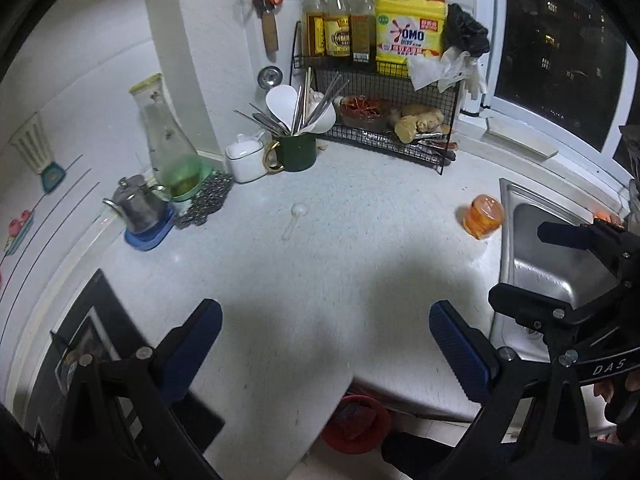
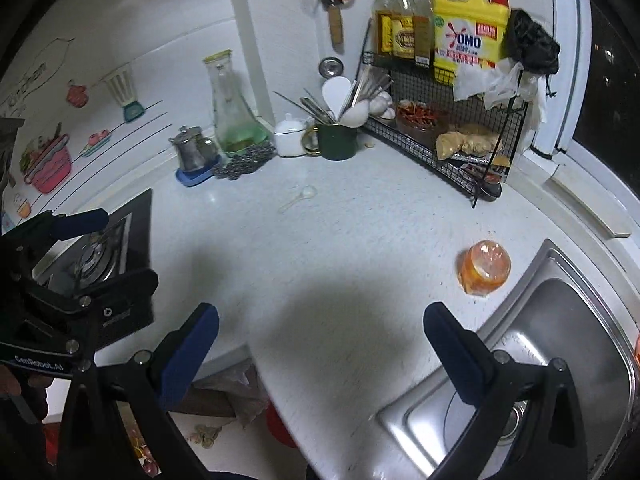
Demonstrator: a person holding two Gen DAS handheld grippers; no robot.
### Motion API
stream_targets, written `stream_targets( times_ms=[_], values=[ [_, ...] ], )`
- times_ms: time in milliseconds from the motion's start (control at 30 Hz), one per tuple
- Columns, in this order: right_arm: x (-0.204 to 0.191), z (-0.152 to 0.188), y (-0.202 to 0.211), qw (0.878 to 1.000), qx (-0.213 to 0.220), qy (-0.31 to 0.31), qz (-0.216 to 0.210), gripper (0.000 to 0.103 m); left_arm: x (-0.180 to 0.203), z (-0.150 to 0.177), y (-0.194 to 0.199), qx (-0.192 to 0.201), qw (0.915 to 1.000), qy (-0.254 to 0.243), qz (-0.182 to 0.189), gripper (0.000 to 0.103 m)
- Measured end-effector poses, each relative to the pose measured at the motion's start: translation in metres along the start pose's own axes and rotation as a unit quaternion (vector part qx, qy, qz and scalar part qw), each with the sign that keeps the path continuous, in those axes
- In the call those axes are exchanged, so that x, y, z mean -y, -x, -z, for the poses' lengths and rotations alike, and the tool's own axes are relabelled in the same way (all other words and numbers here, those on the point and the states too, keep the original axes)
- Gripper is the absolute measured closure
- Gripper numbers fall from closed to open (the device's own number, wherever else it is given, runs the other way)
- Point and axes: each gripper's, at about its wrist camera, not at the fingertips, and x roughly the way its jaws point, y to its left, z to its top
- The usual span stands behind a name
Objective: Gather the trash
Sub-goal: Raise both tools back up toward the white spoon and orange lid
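1. On the white countertop, near the left rim of the steel sink, lies an orange crumpled plastic wrapper, apart from both grippers.
2. Farther left, in the middle of the counter, a small clear plastic scoop lies flat by itself.
3. The left gripper hovers over the near edge of the counter, its blue-padded fingers spread wide and holding nothing.
4. The right gripper hangs above the near counter edge beside the sink, its fingers likewise spread wide and empty.
5. At the far side stands a black wire rack with bottles and a yellow detergent jug on its upper shelf.
6. Left of the rack stands a dark green mug filled with utensils.
7. Below the counter's near edge, on the floor, sits a red bin.
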Motion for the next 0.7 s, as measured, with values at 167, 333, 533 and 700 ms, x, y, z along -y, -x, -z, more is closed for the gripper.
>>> stream_targets(
  times_ms=[167,333,533,700],
  values=[
    [0.022,-0.02,-0.028,1.0,-0.021,-0.011,-0.004,0.001,-0.002,-0.026,-0.037,-0.021,0.9998,-0.004,0.002,0.0],
    [0.033,-0.033,-0.052,0.999,-0.042,-0.014,-0.008,0.001,-0.006,-0.042,-0.071,-0.045,0.9989,-0.011,0.002,0.0],
    [0.042,-0.047,-0.082,0.997,-0.064,-0.03,-0.014,0.001,-0.019,-0.059,-0.11,-0.066,0.9974,-0.021,0.018,0.0],
    [0.046,-0.059,-0.114,0.996,-0.081,-0.047,-0.008,0.001,-0.032,-0.076,-0.149,-0.091,0.9945,-0.04,0.03,0.0]
  ],
)
